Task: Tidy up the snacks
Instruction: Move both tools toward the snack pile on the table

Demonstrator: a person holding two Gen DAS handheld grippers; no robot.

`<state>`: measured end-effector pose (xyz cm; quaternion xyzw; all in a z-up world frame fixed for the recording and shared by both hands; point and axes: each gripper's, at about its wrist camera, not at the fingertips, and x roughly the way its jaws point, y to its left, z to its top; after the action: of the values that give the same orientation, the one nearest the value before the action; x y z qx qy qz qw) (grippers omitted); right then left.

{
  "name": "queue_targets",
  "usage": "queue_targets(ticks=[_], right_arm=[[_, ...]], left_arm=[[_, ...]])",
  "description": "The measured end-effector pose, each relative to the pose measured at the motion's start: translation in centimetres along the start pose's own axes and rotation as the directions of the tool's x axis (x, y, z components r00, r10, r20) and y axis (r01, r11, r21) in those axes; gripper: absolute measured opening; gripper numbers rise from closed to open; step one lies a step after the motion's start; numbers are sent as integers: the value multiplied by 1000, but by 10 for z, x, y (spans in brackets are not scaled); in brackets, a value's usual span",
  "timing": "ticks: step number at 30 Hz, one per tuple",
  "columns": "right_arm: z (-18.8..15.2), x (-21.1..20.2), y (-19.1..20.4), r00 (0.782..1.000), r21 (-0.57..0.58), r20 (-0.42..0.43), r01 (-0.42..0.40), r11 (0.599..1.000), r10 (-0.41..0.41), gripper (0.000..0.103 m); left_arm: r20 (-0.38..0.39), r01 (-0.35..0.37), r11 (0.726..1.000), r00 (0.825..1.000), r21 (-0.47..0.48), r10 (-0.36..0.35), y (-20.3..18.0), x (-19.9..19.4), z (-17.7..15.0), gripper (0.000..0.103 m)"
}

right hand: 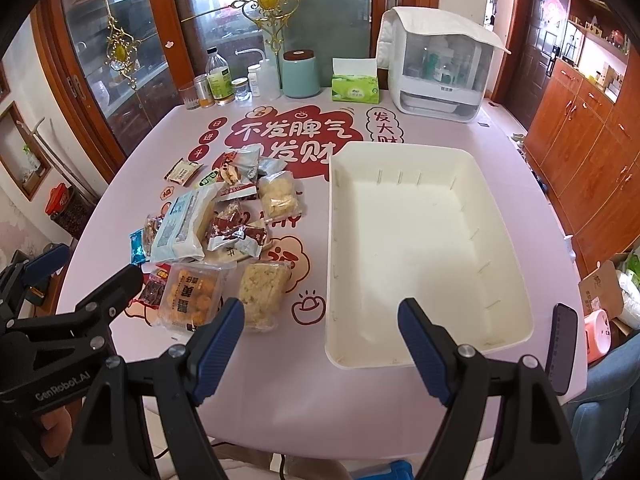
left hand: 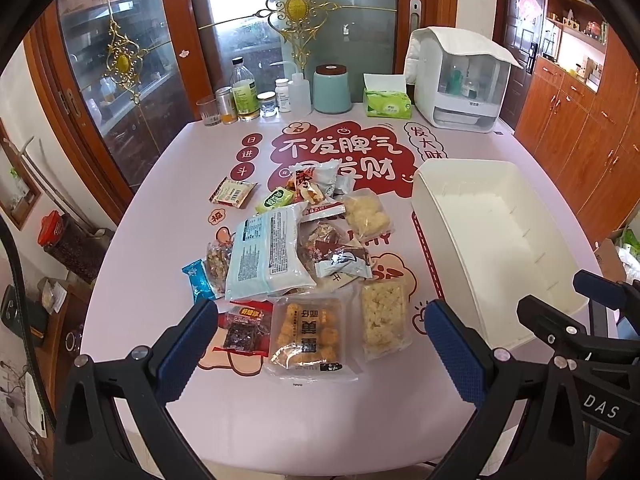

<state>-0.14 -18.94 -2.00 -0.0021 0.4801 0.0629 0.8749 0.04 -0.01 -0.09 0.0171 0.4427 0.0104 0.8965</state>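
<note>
The left hand-held gripper (left hand: 320, 344) hangs above the near edge of the tabletop (left hand: 320, 420) with its blue-padded fingers (left hand: 188, 348) spread wide and nothing between them. Just beyond its fingertips lie the nearest packets of the snack pile (left hand: 288, 248): a clear pack of golden fried balls (left hand: 306, 334), a small red-and-dark packet (left hand: 246, 328) to its left and a pale puffed-rice bar (left hand: 384, 316) to its right. Farther in, a large pale-blue pouch (left hand: 268, 252) lies over several smaller wrappers, with a blue wrapper (left hand: 197, 280) at the pile's left side and a red-and-cream packet (left hand: 232, 193) set a little apart toward the far left.

The right hand-held gripper (right hand: 320, 344) is likewise wide open and holds nothing; it hovers over the near edge, its right finger (right hand: 424, 348) over the near rim of the white bin (right hand: 504, 240). That bin (plain white, with small slots along its inner walls) sits on the right half of the tabletop, beside the pile and apart from it, with no snacks in it.

Along the far edge stand a glass (right hand: 189, 98), a few bottles (right hand: 219, 80), a teal canister (right hand: 301, 76), a green tissue box (right hand: 355, 88) and a white cabinet-like appliance (right hand: 436, 76) at the far right corner.
</note>
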Motion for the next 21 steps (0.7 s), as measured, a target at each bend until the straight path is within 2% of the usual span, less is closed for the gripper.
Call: queue_targets(ticks=[12,21], right_arm=[[5,3,14,1000,5,5,3,1000,-3,80],[22,2,42,999,11,42,0,1000,0,80]], left_arm=[[16,33,999,999,0,-33,18,1,9,102],[47,35,999,998,-1,-34,58,0,26,102]])
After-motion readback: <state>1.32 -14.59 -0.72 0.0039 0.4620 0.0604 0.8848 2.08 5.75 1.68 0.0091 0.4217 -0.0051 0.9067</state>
